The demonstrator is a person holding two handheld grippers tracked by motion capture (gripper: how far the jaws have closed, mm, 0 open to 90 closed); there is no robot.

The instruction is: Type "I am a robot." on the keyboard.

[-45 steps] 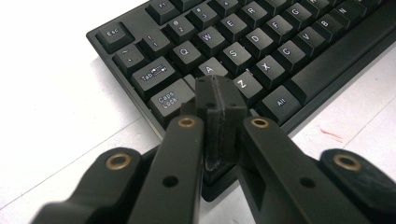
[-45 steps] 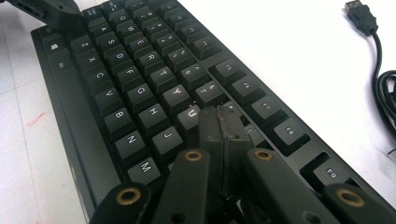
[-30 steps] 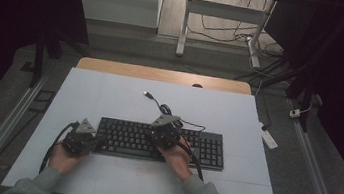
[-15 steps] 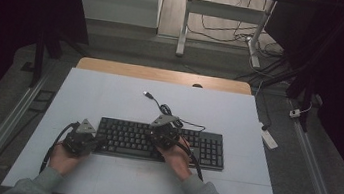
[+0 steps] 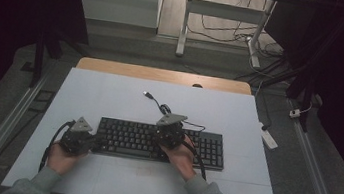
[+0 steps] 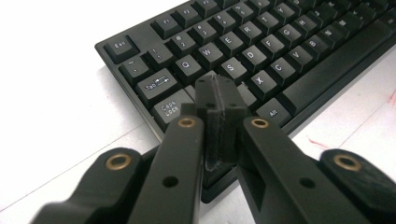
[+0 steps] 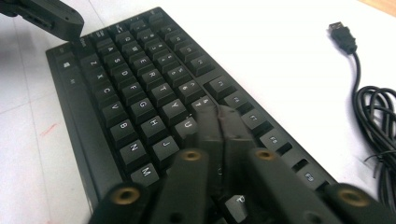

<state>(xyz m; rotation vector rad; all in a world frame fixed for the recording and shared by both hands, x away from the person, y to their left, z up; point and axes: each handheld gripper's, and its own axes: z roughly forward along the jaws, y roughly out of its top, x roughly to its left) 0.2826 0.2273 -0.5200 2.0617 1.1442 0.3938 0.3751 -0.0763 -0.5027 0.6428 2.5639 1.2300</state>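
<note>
Keyboard (image 5: 161, 143) lies flat on the white table (image 5: 110, 94), in the near half of it, with its long side running left to right. It is black, and its cable (image 5: 168, 110) goes from the far edge in a loose coil to a USB plug (image 5: 148, 95) that rests on the table farther away.

The left gripper (image 6: 218, 100) is at the left end of the keyboard. In the left gripper view its two black jaws are pressed together, pad against pad, with nothing between them. The tips come down on the keys just right of Caps Lock (about where the A key should be, which the jaws hide); whether they press the key or only rest on it I cannot tell. In the high view this gripper (image 5: 79, 137) sits in the person's left hand at the near left corner of the keyboard.

The right gripper (image 7: 219, 119) is over the middle of the keyboard. Its jaws have just been opening a little, but in the right gripper view the pads look nearly together, with only a thin seam and nothing held. The tips are blurred and lie near the U and 8 keys. In the high view the right gripper (image 5: 170, 129) is held in the right hand above the middle keys.
</note>
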